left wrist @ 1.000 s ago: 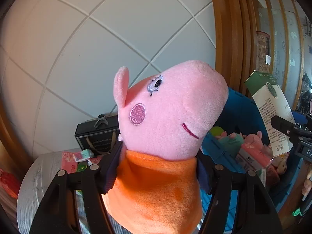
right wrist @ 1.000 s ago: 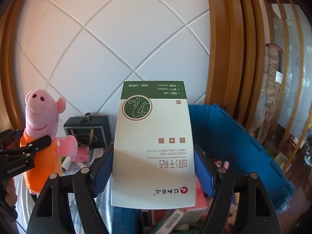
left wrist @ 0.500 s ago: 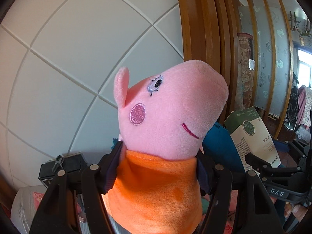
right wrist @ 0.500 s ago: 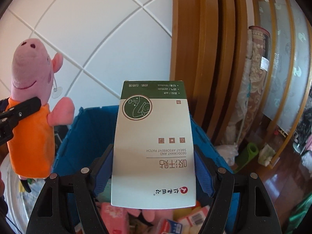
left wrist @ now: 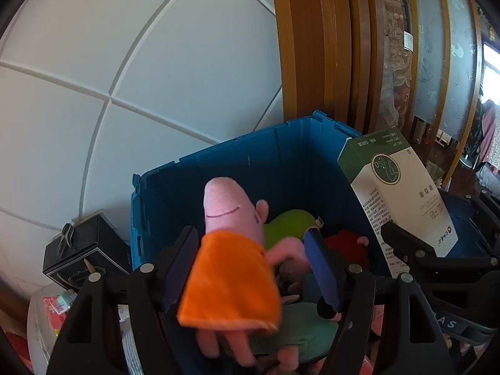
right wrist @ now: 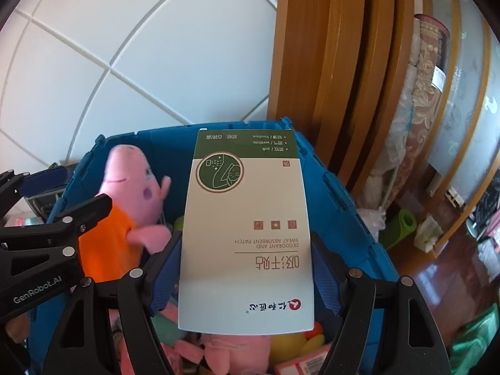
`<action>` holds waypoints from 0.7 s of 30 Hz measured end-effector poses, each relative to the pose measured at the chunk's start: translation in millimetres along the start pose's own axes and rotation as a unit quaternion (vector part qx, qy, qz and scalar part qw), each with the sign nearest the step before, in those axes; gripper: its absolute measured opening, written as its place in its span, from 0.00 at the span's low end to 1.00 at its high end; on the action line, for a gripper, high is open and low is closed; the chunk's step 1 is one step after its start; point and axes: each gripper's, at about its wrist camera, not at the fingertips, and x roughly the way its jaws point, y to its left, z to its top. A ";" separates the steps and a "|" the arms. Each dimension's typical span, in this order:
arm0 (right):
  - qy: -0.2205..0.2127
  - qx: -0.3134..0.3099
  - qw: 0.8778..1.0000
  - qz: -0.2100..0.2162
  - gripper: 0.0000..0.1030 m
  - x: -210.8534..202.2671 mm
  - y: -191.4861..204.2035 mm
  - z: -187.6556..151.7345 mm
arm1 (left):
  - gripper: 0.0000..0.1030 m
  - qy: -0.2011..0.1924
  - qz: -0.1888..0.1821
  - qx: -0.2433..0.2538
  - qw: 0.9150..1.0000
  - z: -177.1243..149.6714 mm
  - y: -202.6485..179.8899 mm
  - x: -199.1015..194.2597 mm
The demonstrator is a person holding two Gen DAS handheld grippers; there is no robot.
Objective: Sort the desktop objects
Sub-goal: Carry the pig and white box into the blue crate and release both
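both hand-held grippers hang over the blue bin (left wrist: 281,162), each with something to drop in.

the pig toy (left wrist: 231,250) is soft plush, light and squashy, so it gives under the pads and can sag or slip out once the squeeze eases. its orange dress is the best place to take it, since the stuffed middle fills the gap. right now the left hand-held gripper (left wrist: 250,268) has the pig between its fingers, but the jaws are opening and the right-hand pad looks clear of the cloth. the toy is tipping forward, head down toward the bin, and i'd judge it is being let go rather than gripped. from the other side the pig (right wrist: 125,206) sits over the bin's left half, above the toys already inside.

the patch box (right wrist: 247,234) is a flat carton, stiff on its edges but thin and light. hard pressure on the broad faces would likely dent it, so the narrow sides are the place to hold. the right hand-held gripper (right wrist: 247,265) does just that: its blue pads clamp both long edges at a fairly wide spread, with the box upright and tilted over the bin (right wrist: 331,187), printed face to the camera. in the left view the same box (left wrist: 397,187) stands above the bin's right side, beside the pig.
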 end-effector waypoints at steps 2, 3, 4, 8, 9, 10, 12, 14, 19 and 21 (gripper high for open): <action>0.006 -0.005 1.000 0.001 0.74 4.5 3.8 -0.4 | 0.68 0.005 -0.001 -0.004 1.000 -1.9 3.0 0.4; 0.009 -0.007 1.000 0.001 0.74 5.2 6.6 -0.7 | 0.68 0.006 0.001 -0.005 1.000 -3.1 4.0 0.6; 0.010 -0.010 1.000 0.001 0.74 4.8 10.2 -1.5 | 0.68 0.009 -0.001 -0.006 1.000 -2.6 6.9 1.1; 0.016 -0.022 1.000 -0.002 0.75 8.0 18.5 -1.6 | 0.68 0.018 -0.004 -0.012 1.000 -5.7 10.2 2.4; 0.016 -0.024 1.000 -0.002 0.75 8.1 19.9 -1.8 | 0.68 0.020 -0.007 -0.013 1.000 -5.5 10.5 1.7; 0.016 -0.024 1.000 -0.004 0.79 7.4 21.4 -1.4 | 0.68 0.022 -0.007 -0.015 1.000 -6.7 13.0 1.3; 0.017 -0.024 0.999 -0.015 0.87 9.2 17.2 0.4 | 0.68 0.020 -0.009 -0.018 1.000 -8.5 16.1 -1.7; 0.016 -0.020 1.000 -0.012 0.96 5.5 15.0 0.0 | 0.68 0.018 -0.009 -0.017 1.000 -10.0 18.7 -6.5; 0.010 -0.018 1.000 -0.007 1.00 -12.5 11.6 -1.6 | 0.68 0.008 -0.011 -0.016 1.000 -14.0 24.7 -26.0; 0.009 -0.017 1.000 -0.006 1.00 -20.8 10.4 -2.9 | 0.68 0.009 -0.013 -0.014 1.000 -16.6 25.7 -33.7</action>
